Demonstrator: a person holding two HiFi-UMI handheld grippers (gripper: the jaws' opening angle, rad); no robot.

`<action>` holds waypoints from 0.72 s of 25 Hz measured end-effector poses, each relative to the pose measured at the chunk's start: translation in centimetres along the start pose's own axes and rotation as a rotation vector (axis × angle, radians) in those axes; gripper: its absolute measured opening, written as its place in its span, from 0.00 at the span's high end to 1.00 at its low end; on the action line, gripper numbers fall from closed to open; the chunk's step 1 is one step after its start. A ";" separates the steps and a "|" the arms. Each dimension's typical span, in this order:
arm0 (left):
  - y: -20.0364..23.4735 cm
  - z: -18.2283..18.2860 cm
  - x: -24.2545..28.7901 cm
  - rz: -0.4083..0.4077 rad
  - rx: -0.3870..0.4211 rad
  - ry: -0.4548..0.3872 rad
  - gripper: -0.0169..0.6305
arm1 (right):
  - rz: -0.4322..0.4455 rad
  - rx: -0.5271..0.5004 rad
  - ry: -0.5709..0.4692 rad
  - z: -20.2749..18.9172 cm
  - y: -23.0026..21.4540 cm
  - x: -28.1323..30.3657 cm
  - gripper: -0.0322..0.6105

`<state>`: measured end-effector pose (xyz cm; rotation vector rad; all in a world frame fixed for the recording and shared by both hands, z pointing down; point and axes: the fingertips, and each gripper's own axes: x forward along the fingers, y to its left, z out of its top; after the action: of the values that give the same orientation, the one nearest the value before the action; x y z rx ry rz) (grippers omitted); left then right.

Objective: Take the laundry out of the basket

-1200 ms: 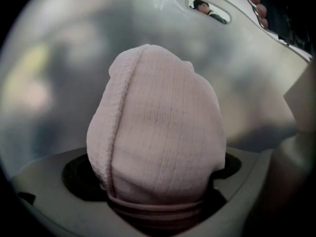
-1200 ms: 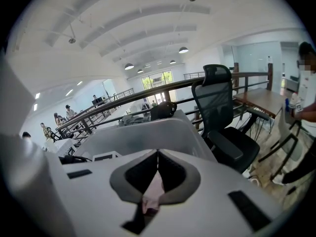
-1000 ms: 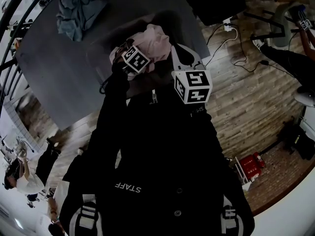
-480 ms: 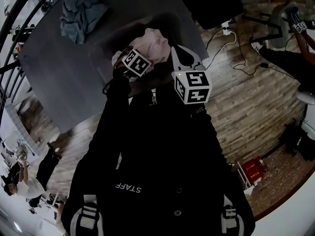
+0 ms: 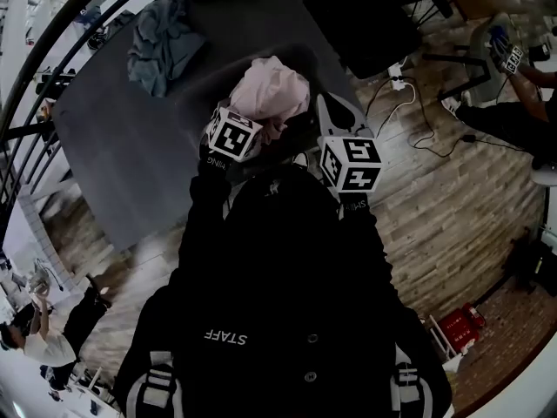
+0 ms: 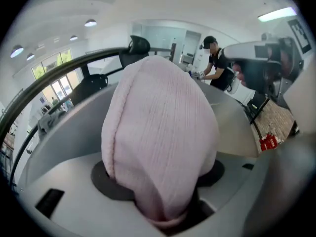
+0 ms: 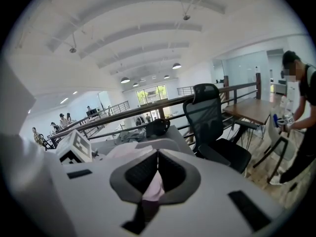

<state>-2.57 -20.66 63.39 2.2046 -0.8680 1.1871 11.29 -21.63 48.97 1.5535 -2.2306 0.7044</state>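
Grey desk [image 5: 113,146] in an open office w/ wood floor; a blue-grey clothes heap [image 5: 165,46] lies at its far corner. Pink knit garment [image 5: 270,90] is bunched up just ahead of both cubes, over a dark shape that is prob. the basket [image 5: 306,64].

Left hand-held gripper [image 6: 160,191]: jaws closing on a thick wad of the pink knit, which bulges over the pads. Right hand-held gripper [image 7: 157,174]: jaws pressed together, pinching only a thin pink fold.

Risks, as I judge them: the thin right-side fold could slip out once weight comes on. A trailing part may snag the rim and drag the basket along. Fabric also blocks most of the left gripper view.
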 end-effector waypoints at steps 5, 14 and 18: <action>-0.8 3.5 -5.9 0.030 -0.024 -0.163 0.50 | -0.014 -0.005 -0.061 1.9 0.1 -2.0 0.93; -1.0 9.3 -15.7 0.056 -0.148 -0.503 0.50 | -0.017 -0.054 -0.217 7.7 1.3 -5.2 0.93; -0.3 10.9 -19.3 0.119 -0.173 -0.612 0.50 | 0.000 -0.065 -0.282 10.0 2.2 -6.1 0.93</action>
<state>-4.50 -21.95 41.30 2.4223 -1.2971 0.4422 11.48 -21.94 37.05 1.7104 -2.4244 0.4295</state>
